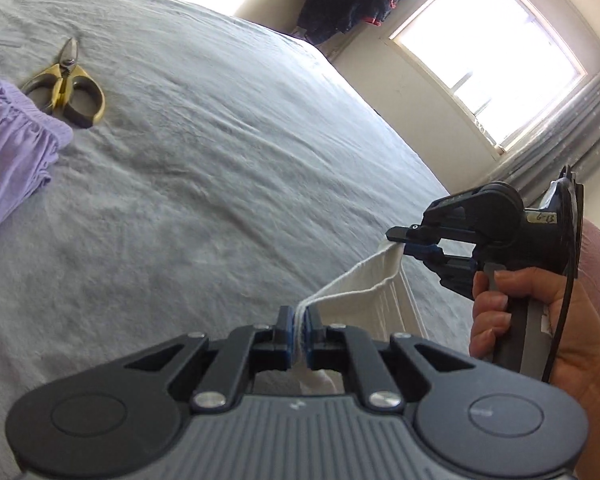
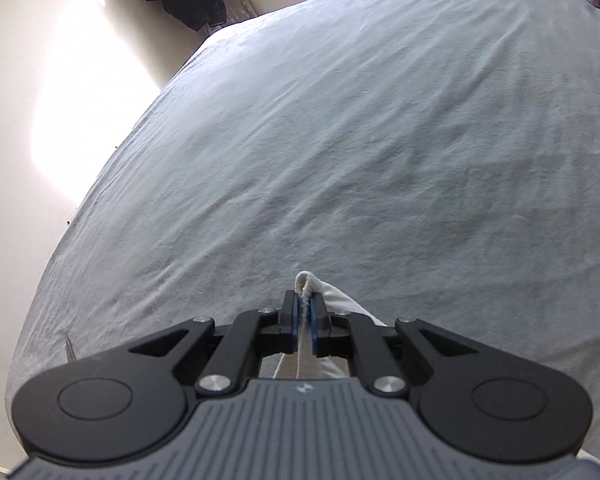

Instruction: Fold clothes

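Right now your white garment (image 1: 364, 292) is a plain white cloth with a stitched hem, stretched between your two tools above the grey bed (image 1: 204, 184). Its hem runs from the left tool (image 1: 299, 320) across to the right tool (image 1: 404, 242), and the rest hangs down below both. Your left tool is pinched nearly closed on a bunched edge of the cloth. Your right tool (image 2: 307, 312), held in your right hand (image 1: 540, 320), is likewise clamped tight on a rolled corner (image 2: 306, 286). Ahead and to the left of your left tool, a purple garment (image 1: 12, 140) lies on the bed, with yellow-handled scissors (image 1: 70, 84) just beside it.
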